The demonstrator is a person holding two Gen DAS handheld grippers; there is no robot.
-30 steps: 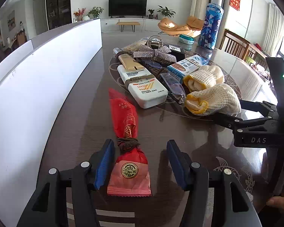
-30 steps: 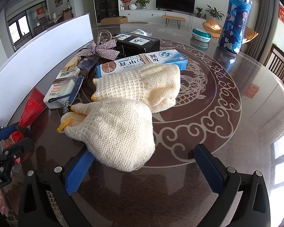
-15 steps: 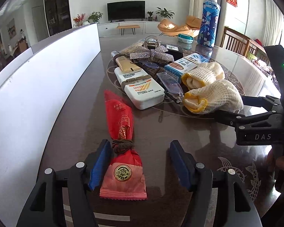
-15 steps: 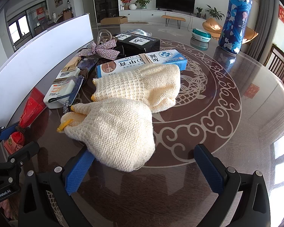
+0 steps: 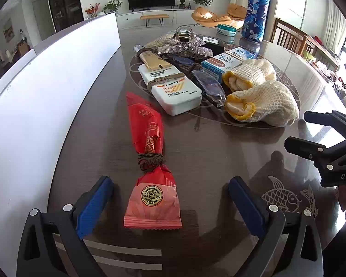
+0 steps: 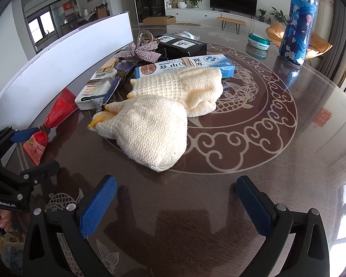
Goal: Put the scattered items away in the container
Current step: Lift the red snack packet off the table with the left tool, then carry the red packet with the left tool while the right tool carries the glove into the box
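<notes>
2 wrist fisheyes, close, angled down — sharing gloves (image 5: 263, 102) (image 6: 147, 129).

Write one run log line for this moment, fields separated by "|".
left gripper: jaws opening, red packet between fingers, untouched | right gripper: open, empty, before knitted glove | table

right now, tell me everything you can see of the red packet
The red packet is a long crinkly foil wrapper, deep red at the far end, pinkish at the near crimped end, with a round gold seal. A brown cord is wound around its waist. It lies flat on the dark table, its near end between the opening pads of the left gripper, untouched.
</notes>
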